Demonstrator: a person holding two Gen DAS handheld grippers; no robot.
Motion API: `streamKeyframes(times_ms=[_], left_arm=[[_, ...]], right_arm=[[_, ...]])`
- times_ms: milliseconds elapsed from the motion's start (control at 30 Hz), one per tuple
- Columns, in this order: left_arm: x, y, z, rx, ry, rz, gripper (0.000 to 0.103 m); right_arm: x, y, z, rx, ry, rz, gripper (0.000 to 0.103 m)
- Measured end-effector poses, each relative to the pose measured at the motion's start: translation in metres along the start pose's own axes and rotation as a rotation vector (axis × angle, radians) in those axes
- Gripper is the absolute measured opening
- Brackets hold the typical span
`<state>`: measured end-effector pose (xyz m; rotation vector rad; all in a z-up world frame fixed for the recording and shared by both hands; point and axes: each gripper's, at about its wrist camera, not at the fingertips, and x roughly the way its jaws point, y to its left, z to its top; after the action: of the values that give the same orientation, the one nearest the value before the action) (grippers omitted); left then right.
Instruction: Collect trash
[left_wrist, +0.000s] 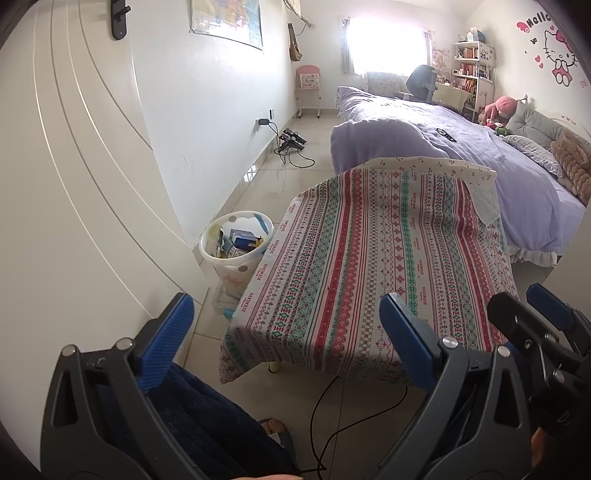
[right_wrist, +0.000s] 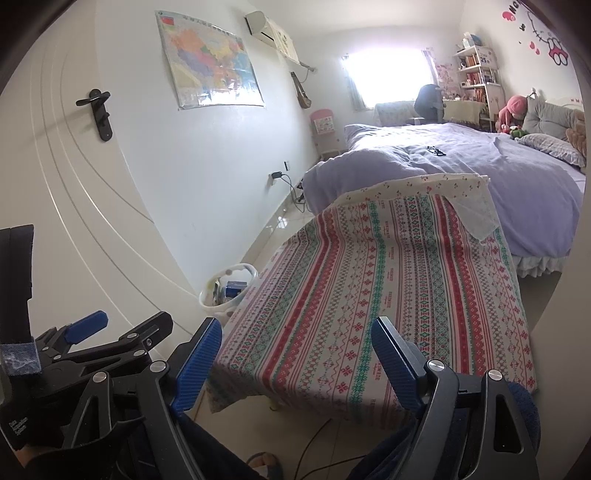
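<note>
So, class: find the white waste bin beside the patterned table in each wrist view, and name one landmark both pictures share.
Left wrist view: waste bin sits left of centre, on the floor against the table's left edge.
Right wrist view: waste bin lower left of centre, partly hidden by the table.
Shared landmark: the wall map.

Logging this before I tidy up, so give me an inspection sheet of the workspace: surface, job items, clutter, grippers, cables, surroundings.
Surface: low table under a striped patterned cloth; nothing seen lying on it.
Job's things: white bin on the floor by the table's left edge, already holding boxes and wrappers.
Clutter: glasses on the purple bed.
Grippers: left gripper open and empty; right gripper open and empty.
Cables: black cable on the floor under the table's near edge; charger leads by the wall.
Surroundings: white door, wall map, bright window.
</note>
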<state>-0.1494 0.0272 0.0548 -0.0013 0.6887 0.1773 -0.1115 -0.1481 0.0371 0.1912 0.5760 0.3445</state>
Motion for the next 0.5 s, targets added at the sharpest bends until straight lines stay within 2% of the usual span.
streamKeyframes(times_ms=[500], left_arm=[[0.0029, 0.0021, -0.0001, -0.008, 0.007, 0.011, 0.100]], right_arm=[[0.0027, 0.0025, -0.0027, 0.005, 0.003, -0.006, 0.085]])
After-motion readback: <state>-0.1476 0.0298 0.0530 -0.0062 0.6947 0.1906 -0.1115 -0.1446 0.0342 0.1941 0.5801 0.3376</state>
